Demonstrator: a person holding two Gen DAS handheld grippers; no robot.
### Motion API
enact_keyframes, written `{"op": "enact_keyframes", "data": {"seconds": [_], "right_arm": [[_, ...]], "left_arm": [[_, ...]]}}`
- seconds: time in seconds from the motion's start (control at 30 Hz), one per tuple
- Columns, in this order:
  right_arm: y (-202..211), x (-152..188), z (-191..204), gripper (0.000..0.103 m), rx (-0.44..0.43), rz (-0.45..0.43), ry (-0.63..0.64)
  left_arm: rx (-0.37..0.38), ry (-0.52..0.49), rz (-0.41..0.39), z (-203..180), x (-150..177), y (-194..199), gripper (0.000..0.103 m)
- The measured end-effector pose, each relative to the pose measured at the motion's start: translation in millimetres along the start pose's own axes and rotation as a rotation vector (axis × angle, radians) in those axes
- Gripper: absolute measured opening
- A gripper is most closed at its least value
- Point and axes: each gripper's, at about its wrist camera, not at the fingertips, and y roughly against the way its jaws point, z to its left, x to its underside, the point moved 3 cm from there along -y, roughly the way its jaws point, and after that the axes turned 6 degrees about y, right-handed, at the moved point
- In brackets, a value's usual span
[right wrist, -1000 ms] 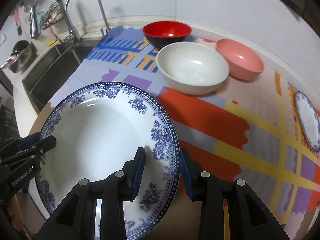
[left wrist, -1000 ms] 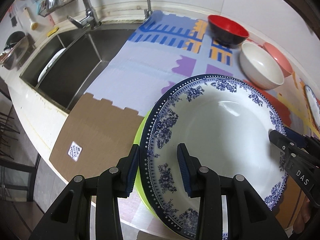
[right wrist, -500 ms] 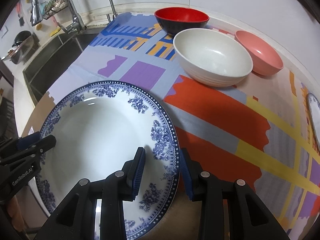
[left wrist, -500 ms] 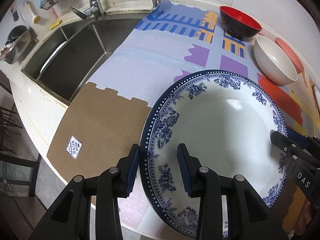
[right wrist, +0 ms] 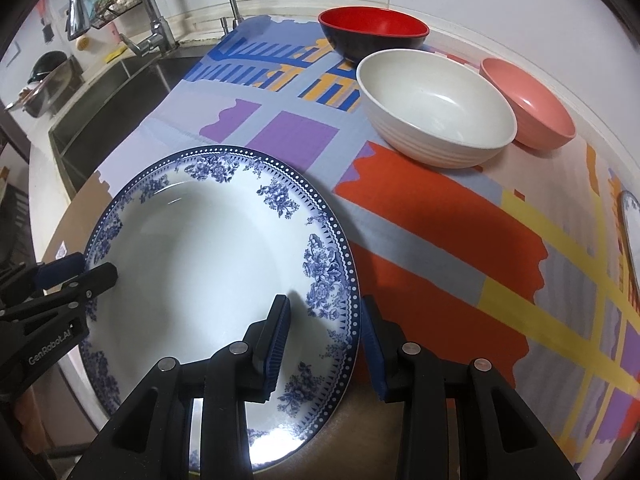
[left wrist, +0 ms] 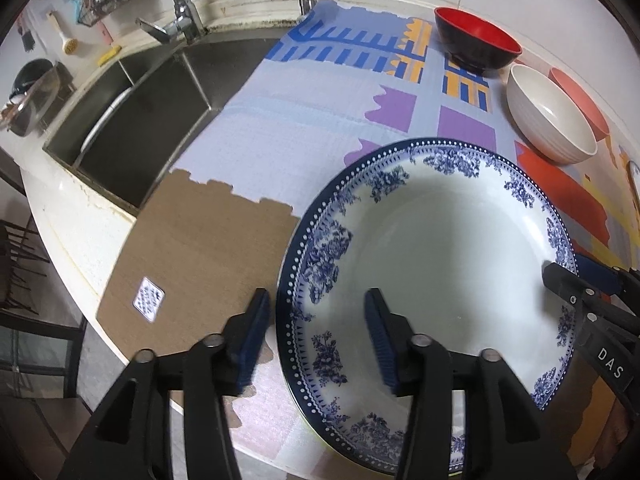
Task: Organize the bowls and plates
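Both tongs have opened since half a second ago: the pads were tighter on the blue-and-white plate's (left wrist: 432,248) rim, now they straddle it with visible gaps. The lime-green edge seen under the plate a second ago is reduced to a sliver at its near edge, so I'd judge the plate is now set down on a stack. Left tongs (left wrist: 316,338): wide, one pad outside the rim, one over the well, not clamping. Right tongs (right wrist: 322,346): same on the opposite rim, wide, loose. The two-sided hold makes sense; a plate this broad would tip from one edge. It sits directly ahead of both tongs, between them, at the tabletop's (right wrist: 420,248) near edge. Red-and-black bowl (right wrist: 372,36), white bowl (right wrist: 436,108) and pink bowl (right wrist: 528,104) are well ahead of the right tongs, close together, not yet nested. A second patterned plate (right wrist: 632,232) is far right. Likely next: back out.
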Motion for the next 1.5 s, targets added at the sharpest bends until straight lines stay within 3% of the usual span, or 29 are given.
{"op": "enact_keyframes", "data": {"seconds": [0.17, 0.83, 1.03, 1.1, 1.5], "right_arm": [[4.9, 0.3, -7.4, 0.043, 0.023, -0.014, -0.021], [80.0, 14.3, -58.3, 0.043, 0.094, -0.164, -0.127], [102.2, 19.5, -86.4, 0.044, 0.136, -0.206, -0.187], [107.3, 20.7, -95.4, 0.053, 0.147, -0.22, -0.209], [143.6, 39.6, -172.4, 0.053, 0.276, -0.288, -0.366]], "left_arm": [[-0.007, -0.021, -0.037, -4.3, -4.0, 11.2, 0.062], [0.155, -0.205, -0.187, -77.2, -19.4, 69.4, 0.065], [0.215, -0.284, -0.245, -114.3, -30.2, 88.6, 0.07], [0.235, -0.312, -0.265, -128.4, -34.2, 95.3, 0.072], [0.37, -0.484, -0.299, -229.5, -47.8, 123.8, 0.078]]}}
